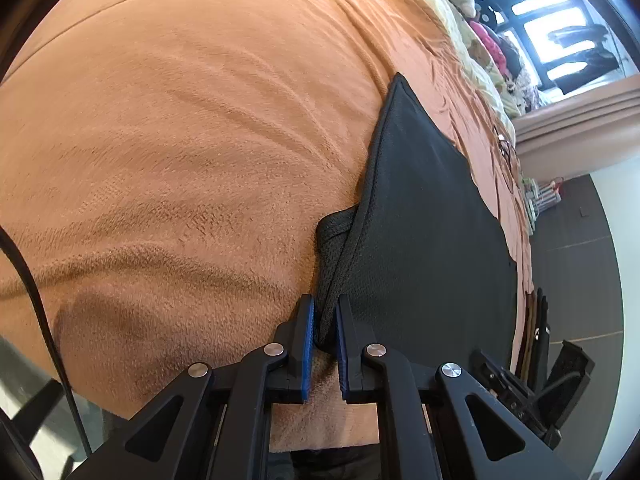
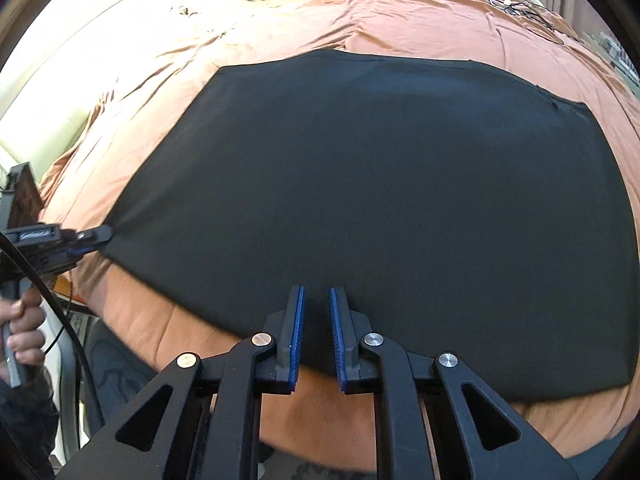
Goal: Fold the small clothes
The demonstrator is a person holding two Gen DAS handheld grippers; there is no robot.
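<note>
A black garment (image 2: 380,200) lies spread flat on an orange blanket (image 2: 280,20) on a bed. My left gripper (image 1: 326,312) is shut on the garment's edge (image 1: 332,280), with a bunched fold of black cloth between its blue pads. It also shows in the right wrist view (image 2: 94,240) at the garment's left corner, held by a hand. My right gripper (image 2: 317,300) sits over the garment's near edge with its jaws narrowly apart; cloth lies between the pads, and I cannot tell whether they pinch it.
The orange blanket (image 1: 180,140) covers the bed. Pale bedding and piled clothes (image 1: 488,40) lie at the far end by a window. Dark floor (image 1: 580,260) runs beside the bed. A cream headboard or wall (image 2: 60,80) is at the left.
</note>
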